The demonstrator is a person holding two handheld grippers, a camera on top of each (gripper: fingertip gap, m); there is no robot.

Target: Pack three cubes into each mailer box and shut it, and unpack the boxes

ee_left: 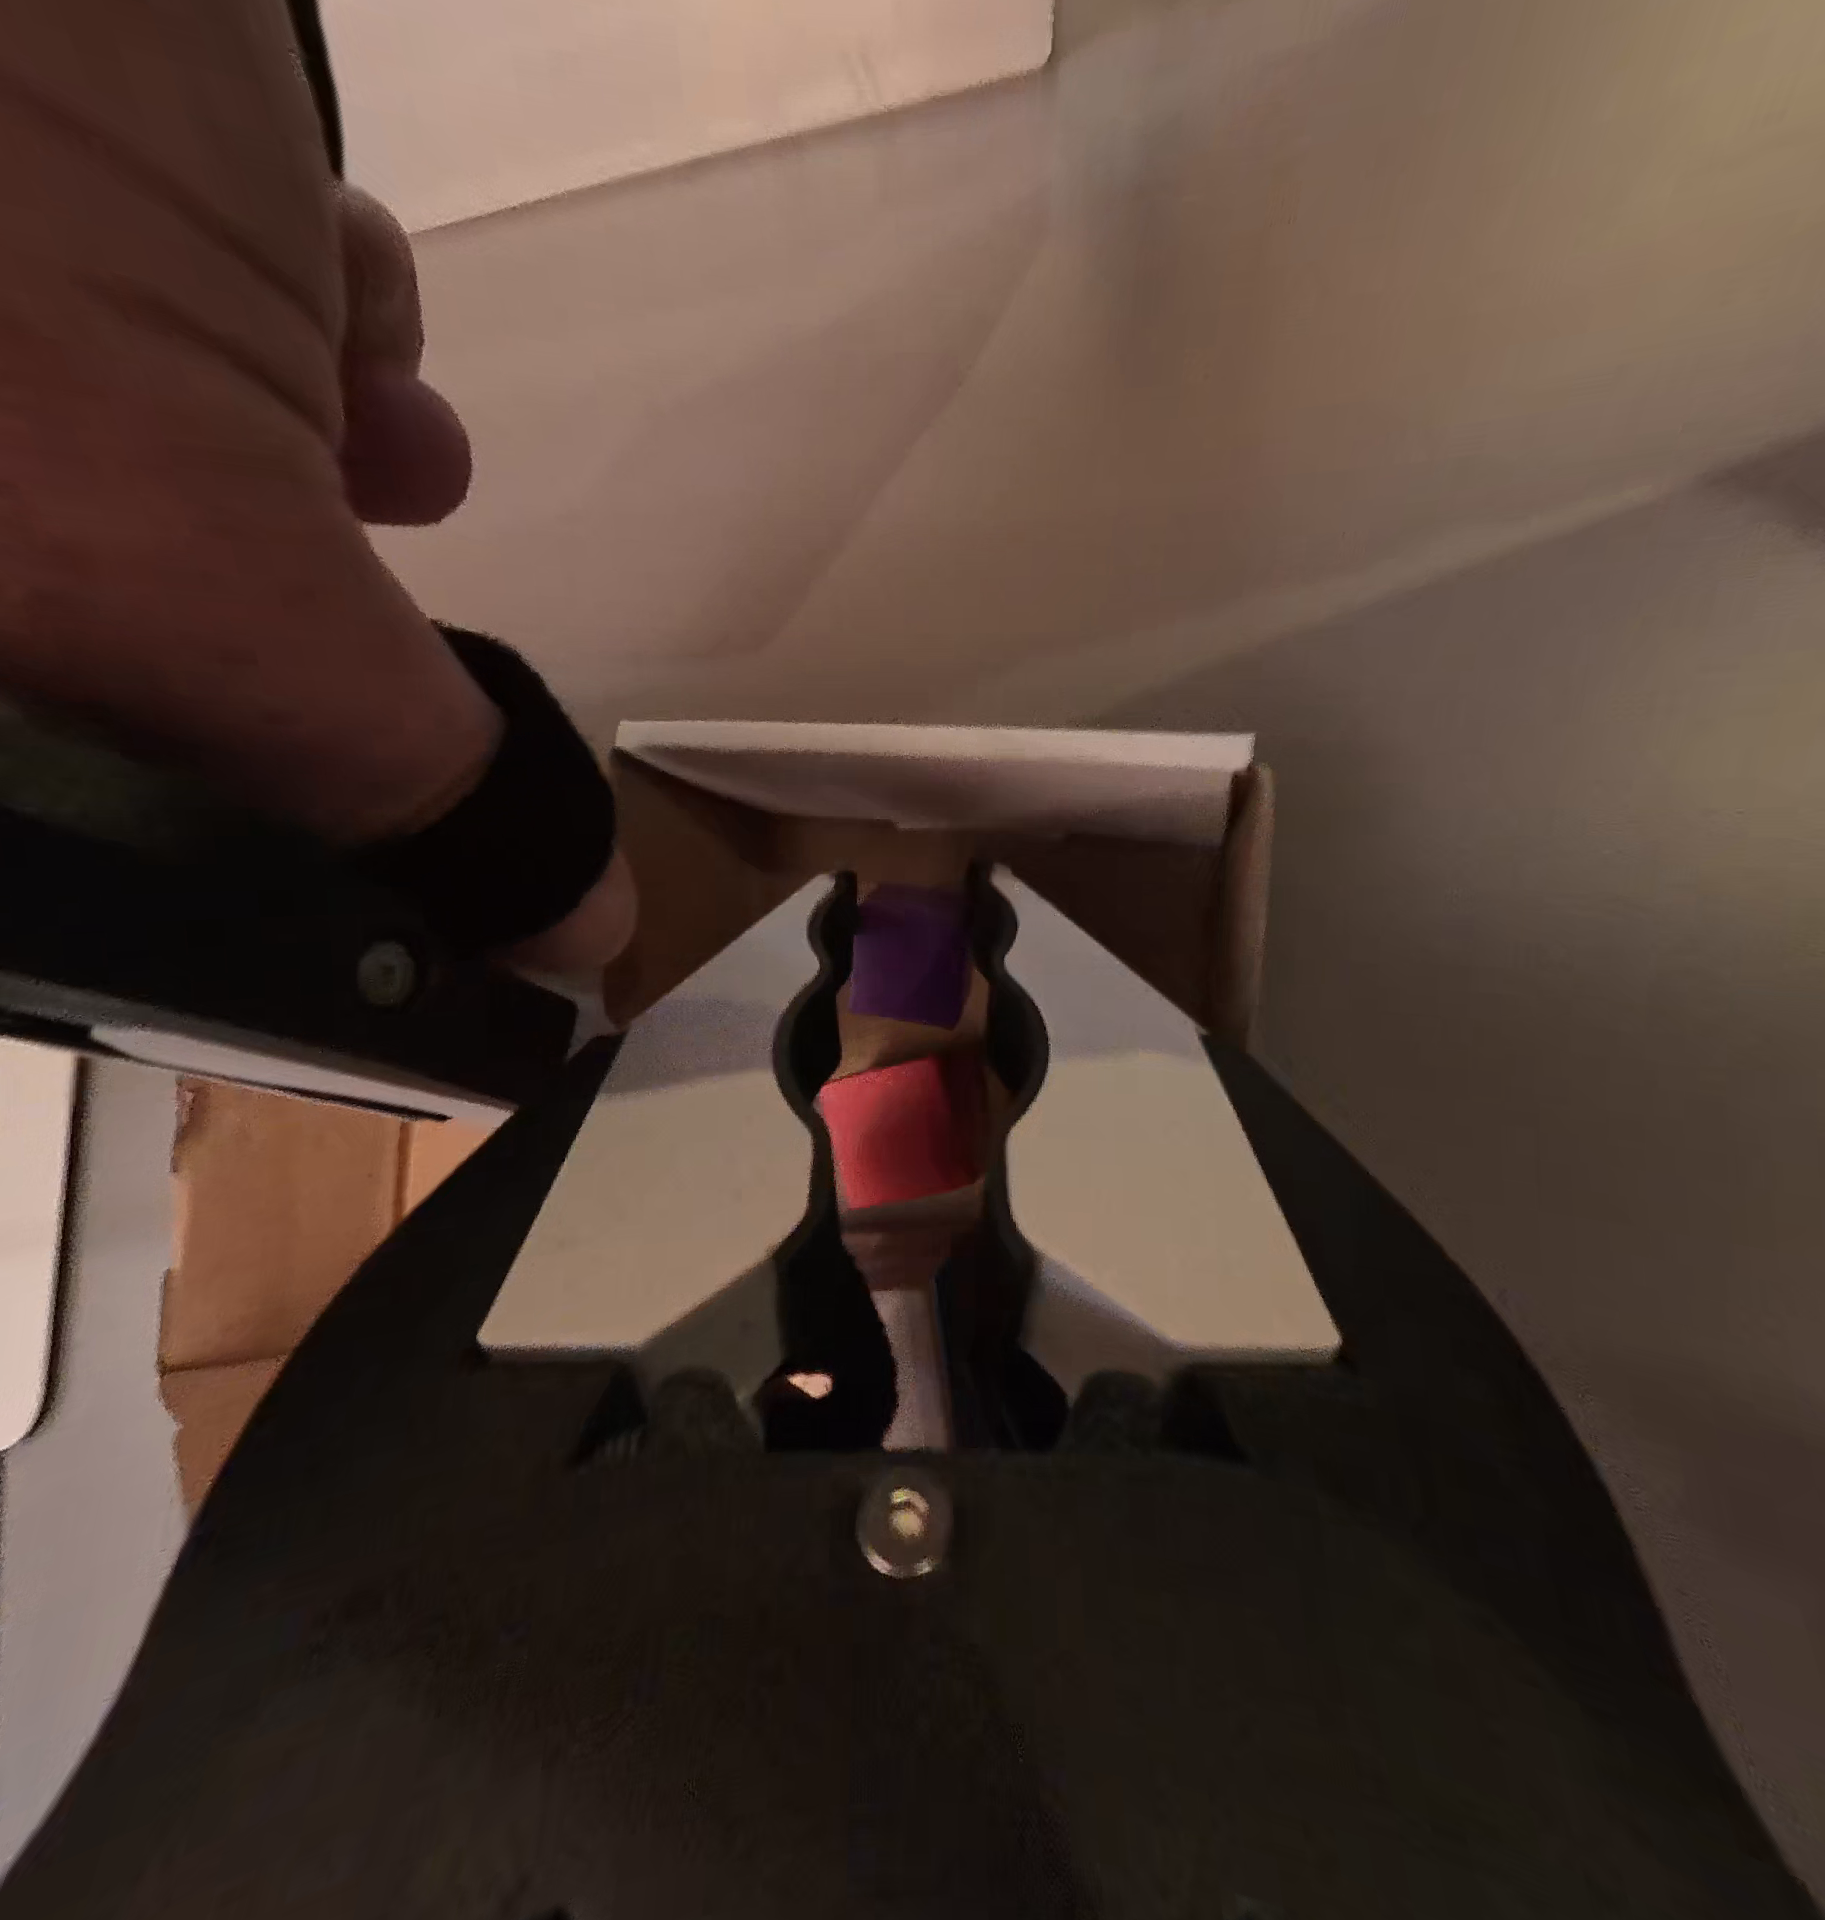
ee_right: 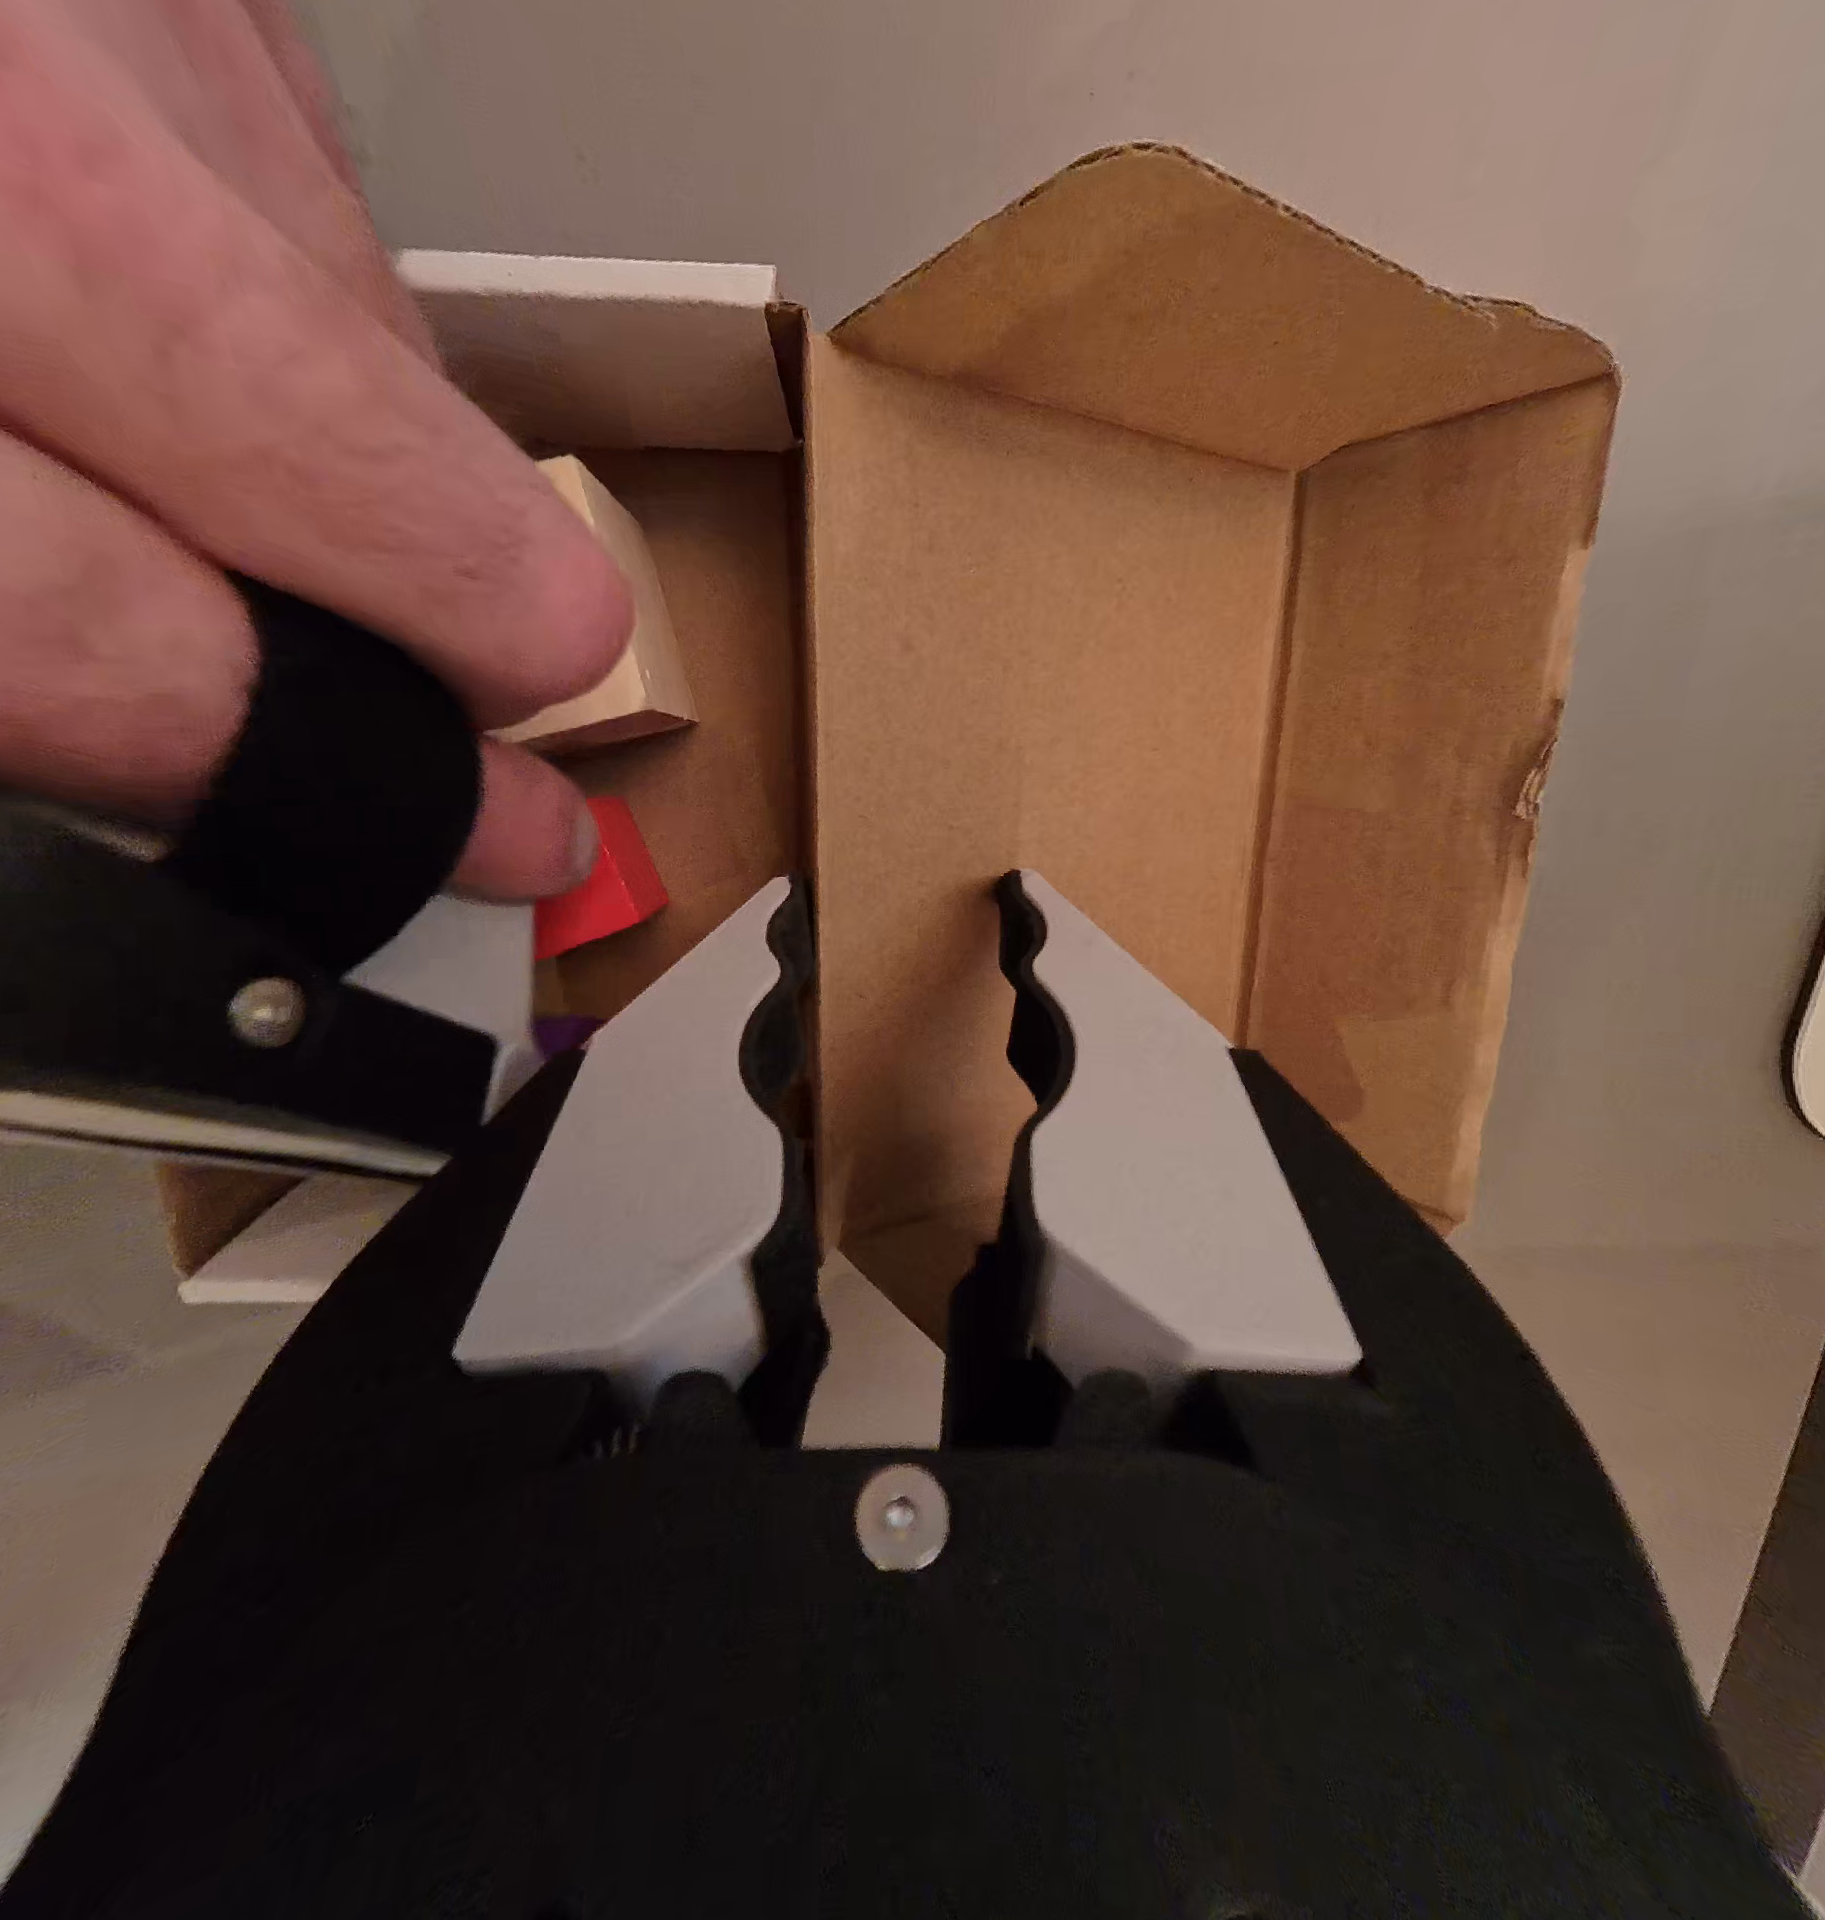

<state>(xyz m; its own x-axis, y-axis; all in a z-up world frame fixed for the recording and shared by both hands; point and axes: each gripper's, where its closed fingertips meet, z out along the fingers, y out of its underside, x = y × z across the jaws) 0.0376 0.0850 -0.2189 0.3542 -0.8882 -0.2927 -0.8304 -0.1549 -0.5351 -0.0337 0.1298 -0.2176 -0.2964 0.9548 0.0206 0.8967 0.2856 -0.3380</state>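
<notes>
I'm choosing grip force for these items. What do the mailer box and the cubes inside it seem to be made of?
Mailer box: corrugated cardboard, matte brown inside and white outside; fluting shows along the torn lid edge. Pale cube: probably bare wood, going by its light, unpainted look. Red cube and purple cube: smooth, opaque colour, perhaps painted wood; the base material is unclear.

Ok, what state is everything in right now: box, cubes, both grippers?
mailer box: open.
lid: raised upright.
wooden cube: inside the box.
red cube: inside the box.
purple cube: inside the box.
left gripper: apparently shut on the box wall.
right gripper: open, empty.
</notes>
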